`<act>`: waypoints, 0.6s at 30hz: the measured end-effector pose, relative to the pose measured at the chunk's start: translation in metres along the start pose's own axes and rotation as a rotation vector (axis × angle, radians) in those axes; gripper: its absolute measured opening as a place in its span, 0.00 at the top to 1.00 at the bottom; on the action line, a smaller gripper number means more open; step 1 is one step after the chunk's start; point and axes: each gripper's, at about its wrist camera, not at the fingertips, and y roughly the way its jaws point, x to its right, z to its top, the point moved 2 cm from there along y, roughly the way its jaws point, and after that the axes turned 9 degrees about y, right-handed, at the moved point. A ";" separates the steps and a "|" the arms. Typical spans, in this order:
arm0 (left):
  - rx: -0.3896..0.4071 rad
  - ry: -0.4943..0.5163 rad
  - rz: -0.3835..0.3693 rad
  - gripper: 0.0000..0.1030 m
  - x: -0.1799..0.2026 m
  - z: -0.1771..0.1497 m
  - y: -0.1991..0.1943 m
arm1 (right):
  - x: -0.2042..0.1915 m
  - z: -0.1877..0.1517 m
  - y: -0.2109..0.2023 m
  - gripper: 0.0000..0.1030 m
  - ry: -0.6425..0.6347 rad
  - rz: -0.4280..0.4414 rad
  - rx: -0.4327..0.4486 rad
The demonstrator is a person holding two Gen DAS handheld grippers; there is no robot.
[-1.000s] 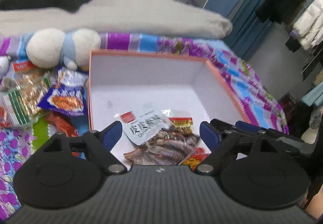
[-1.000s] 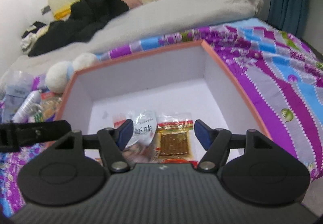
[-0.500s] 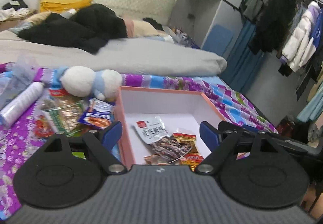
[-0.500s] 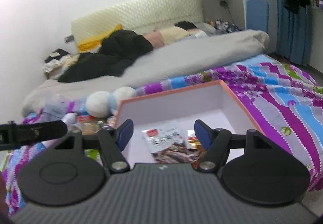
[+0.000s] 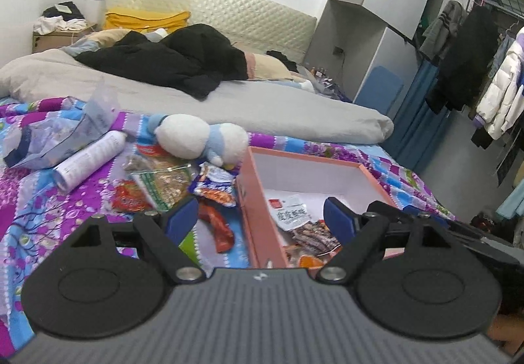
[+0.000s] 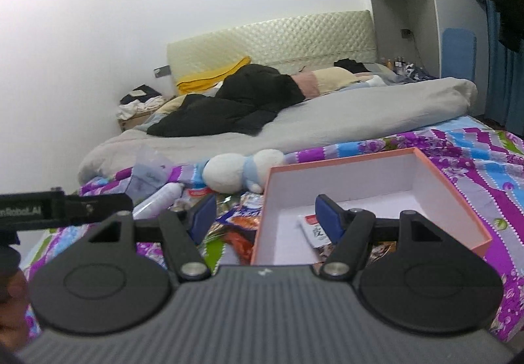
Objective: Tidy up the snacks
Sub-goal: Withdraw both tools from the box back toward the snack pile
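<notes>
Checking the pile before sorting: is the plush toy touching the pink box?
Cannot tell. In the left wrist view the plush toy reaches the pink box corner, but no contact or gap shows plainly.

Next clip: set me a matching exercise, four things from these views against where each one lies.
Things:
1. shrimp packet
2. plush toy
3. white bottle
4. black coat

Places:
A. on the grey duvet
B. inside the box
C. flat on the patterned blanket, left of the snack pile
D. just behind the snack pile, by the box's far corner

Pairs: 1-B, 2-D, 3-C, 4-A
</notes>
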 end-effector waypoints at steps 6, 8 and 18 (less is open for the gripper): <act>-0.022 -0.031 0.026 0.16 -0.029 -0.026 -0.010 | -0.026 -0.031 -0.002 0.33 -0.022 0.028 -0.035; -0.037 -0.038 0.044 0.17 -0.038 -0.036 -0.011 | -0.034 -0.043 0.000 0.33 -0.035 0.033 -0.044; -0.102 -0.076 0.089 0.17 -0.096 -0.080 0.013 | -0.065 -0.093 0.026 0.33 -0.123 0.036 -0.117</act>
